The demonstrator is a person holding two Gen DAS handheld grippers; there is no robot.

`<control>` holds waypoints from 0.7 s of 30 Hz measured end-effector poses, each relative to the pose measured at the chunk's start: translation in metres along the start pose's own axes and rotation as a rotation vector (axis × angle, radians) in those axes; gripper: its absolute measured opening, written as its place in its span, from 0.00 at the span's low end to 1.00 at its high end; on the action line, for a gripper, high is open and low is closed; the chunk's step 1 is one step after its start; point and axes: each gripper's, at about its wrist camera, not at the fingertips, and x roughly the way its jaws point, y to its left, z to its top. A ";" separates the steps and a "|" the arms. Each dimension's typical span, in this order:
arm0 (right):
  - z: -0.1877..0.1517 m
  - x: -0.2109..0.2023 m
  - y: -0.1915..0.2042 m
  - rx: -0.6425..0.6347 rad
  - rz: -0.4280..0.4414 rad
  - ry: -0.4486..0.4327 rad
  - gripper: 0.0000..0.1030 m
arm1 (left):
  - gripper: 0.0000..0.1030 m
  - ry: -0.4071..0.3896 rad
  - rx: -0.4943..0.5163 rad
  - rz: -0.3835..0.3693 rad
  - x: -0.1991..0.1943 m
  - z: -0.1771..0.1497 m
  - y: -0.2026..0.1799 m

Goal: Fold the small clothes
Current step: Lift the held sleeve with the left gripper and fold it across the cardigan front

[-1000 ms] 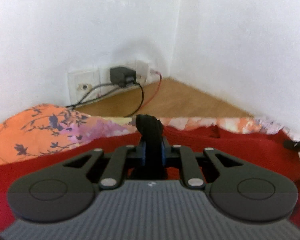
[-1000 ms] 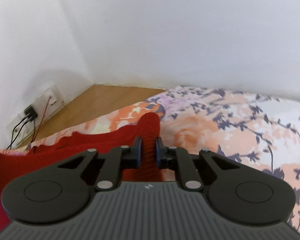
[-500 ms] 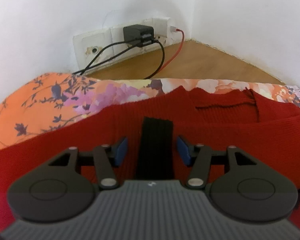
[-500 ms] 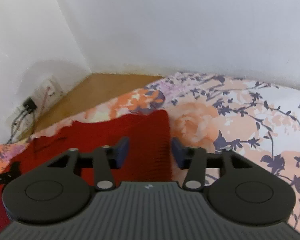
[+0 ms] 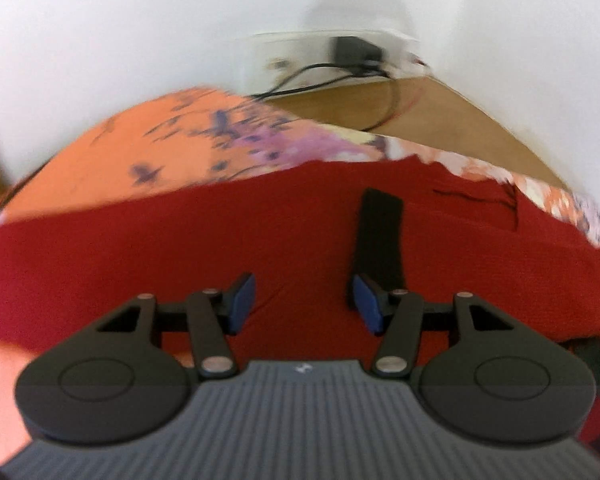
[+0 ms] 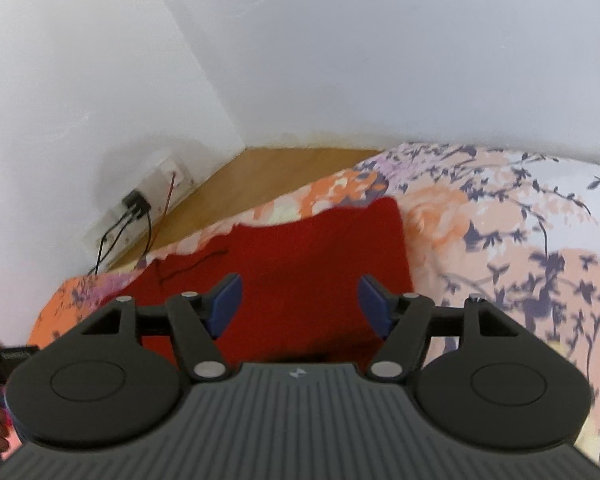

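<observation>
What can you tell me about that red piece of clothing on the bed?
The red garment looks like a ribbed knit, deep red, lying spread flat on a floral bedsheet near the bed's edge by the wall corner. A black strap lies on top of it, and a thin dark seam or thread line crosses its far part. Both grippers, left and right, hover over it open; nothing grips it.

**Left gripper spread over the red knit**

I see my left gripper [image 5: 302, 302] with its jaws apart above the red garment [image 5: 180, 256], which lies on the floral bedspread [image 5: 140, 148]. A black strap [image 5: 380, 236] rests on the knit just beyond the right pad.
</observation>
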 end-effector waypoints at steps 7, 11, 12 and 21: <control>-0.022 -0.017 0.019 -0.001 0.026 0.030 0.71 | 0.54 0.007 -0.240 0.029 -0.032 0.001 0.070; -0.031 -0.020 0.027 0.016 0.027 0.034 0.72 | 0.54 0.019 -0.319 0.121 -0.036 -0.002 0.107; -0.033 -0.019 0.029 0.017 0.025 0.038 0.72 | 0.55 0.036 -0.344 0.132 -0.034 -0.003 0.116; -0.048 -0.014 0.045 0.012 0.018 0.082 0.73 | 0.55 0.091 -0.580 0.088 -0.021 -0.021 0.171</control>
